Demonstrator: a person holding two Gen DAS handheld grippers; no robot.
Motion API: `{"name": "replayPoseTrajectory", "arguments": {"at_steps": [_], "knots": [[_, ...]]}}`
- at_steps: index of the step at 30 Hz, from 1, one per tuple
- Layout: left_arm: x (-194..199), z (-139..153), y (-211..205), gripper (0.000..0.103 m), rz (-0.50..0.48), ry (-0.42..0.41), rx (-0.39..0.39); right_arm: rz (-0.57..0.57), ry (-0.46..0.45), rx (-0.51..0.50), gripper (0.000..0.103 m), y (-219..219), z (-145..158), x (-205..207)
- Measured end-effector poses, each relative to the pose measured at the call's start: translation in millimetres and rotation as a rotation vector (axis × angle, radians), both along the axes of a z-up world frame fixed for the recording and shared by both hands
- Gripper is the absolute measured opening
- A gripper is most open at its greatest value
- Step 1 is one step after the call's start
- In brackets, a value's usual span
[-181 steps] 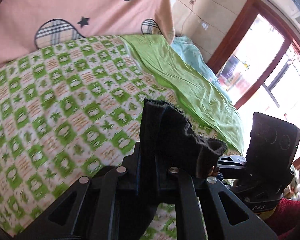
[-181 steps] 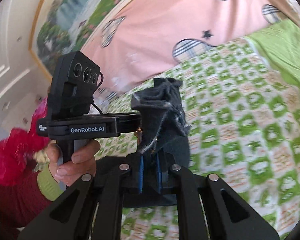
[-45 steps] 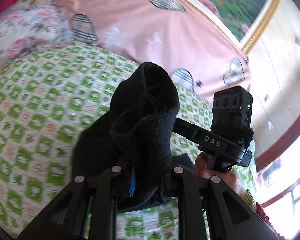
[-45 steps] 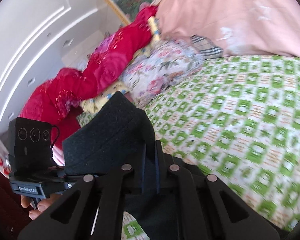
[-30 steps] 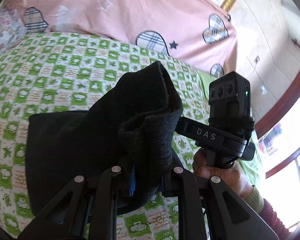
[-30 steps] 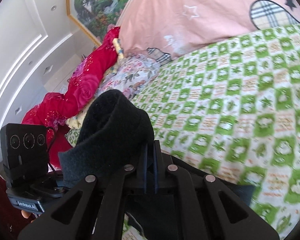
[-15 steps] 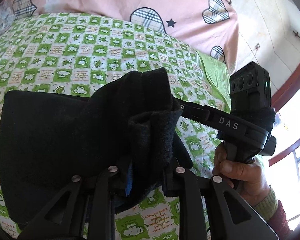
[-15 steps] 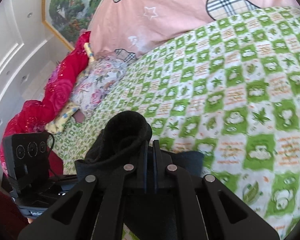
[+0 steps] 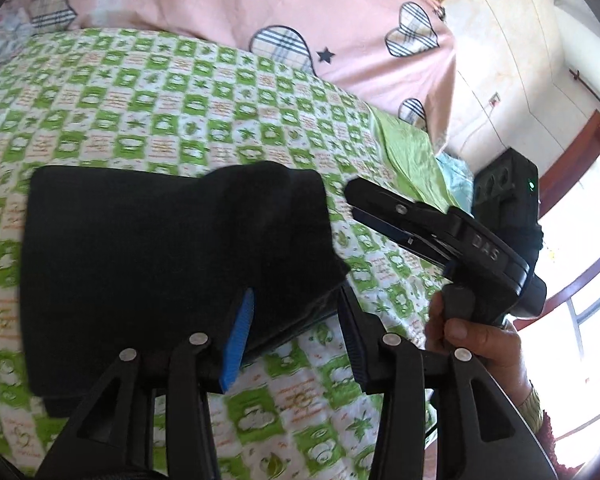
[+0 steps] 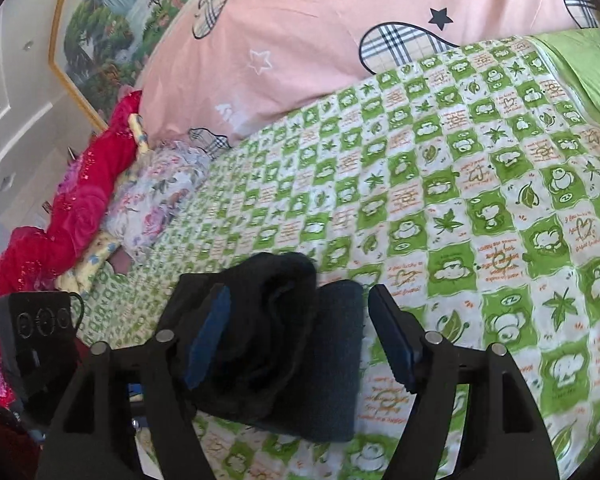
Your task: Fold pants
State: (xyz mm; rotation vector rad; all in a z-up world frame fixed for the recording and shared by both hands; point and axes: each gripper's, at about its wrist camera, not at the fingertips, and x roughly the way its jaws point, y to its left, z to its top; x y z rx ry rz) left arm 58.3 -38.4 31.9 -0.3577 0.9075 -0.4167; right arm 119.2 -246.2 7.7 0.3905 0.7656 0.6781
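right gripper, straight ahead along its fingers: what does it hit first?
Most likely the black pants: their bunched edge lies between the open fingers of the right gripper, which have just been opening. Beyond that, only the checked bedsheet; depth is hard to judge.

a green-and-white checked bedspread (image 10: 460,208) covers the bed. behind it lies a pink quilt (image 10: 320,40) with plaid hearts. red bedding (image 10: 80,200) and a floral pillow (image 10: 156,200) sit beneath a framed landscape painting (image 10: 108,20).
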Motion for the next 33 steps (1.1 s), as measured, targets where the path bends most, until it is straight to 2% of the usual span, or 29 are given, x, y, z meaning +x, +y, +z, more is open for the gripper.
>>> {"name": "replayPoseTrajectory", "arguments": {"at_steps": [4,8,16,19,27,33], "knots": [[-8.4,5.7,20.2,0.051,0.053,-0.002,0.024,0.004,-0.007,-0.012,0.073,14.3,4.5,-9.9],[-16.9,10.7,45.8,0.053,0.133,-0.016,0.063,-0.015,-0.007,-0.042,0.073,26.1,5.8,-17.5],[-22.6,9.3,101.2,0.066,0.277,0.002,0.026,-0.095,0.024,-0.135,0.080,39.8,0.6,-21.5],[-20.2,3.2,114.9,0.069,0.297,0.025,0.003,-0.108,0.048,-0.117,0.080,41.0,-6.6,-19.8],[-9.7,-25.7,132.7,0.070,0.321,0.106,-0.060,-0.138,0.078,-0.106,0.080,38.0,-23.7,-17.0],[-3.8,-36.7,130.0,0.070,0.323,0.129,-0.066,-0.159,0.116,-0.091,0.080,27.3,-39.5,-16.2]]}}
